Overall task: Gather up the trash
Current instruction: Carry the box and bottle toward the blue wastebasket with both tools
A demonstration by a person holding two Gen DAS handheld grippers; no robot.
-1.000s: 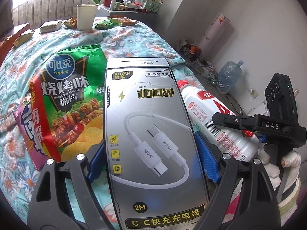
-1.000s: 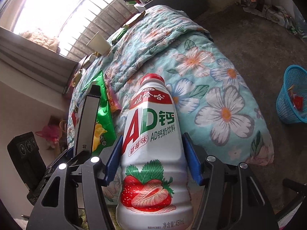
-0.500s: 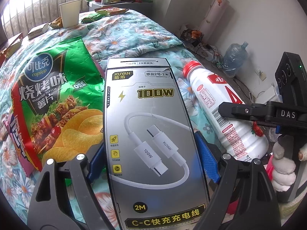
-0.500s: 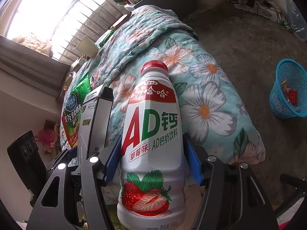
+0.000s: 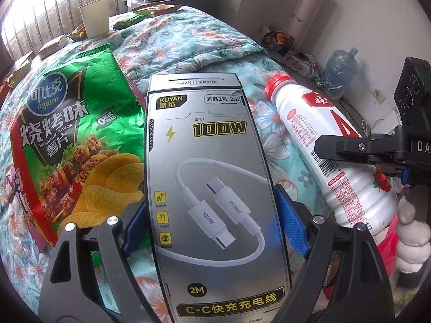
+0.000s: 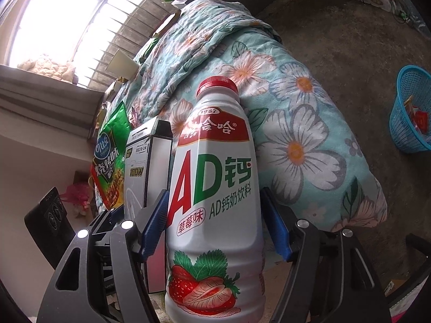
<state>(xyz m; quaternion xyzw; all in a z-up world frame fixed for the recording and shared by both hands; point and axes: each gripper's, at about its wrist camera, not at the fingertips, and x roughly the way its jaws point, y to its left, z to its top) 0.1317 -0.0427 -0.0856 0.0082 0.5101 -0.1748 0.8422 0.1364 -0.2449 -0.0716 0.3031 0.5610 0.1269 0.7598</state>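
Both views chop stuff off at the bottom: the cable box loses its lower end there, and the milk bottle loses its base. The box covers the right edge of the chip bag. Behind the paper cup, the shelf clutter is too small to tell apart. Can't read what's inside the blue basket, which is also cut by the frame's right side.
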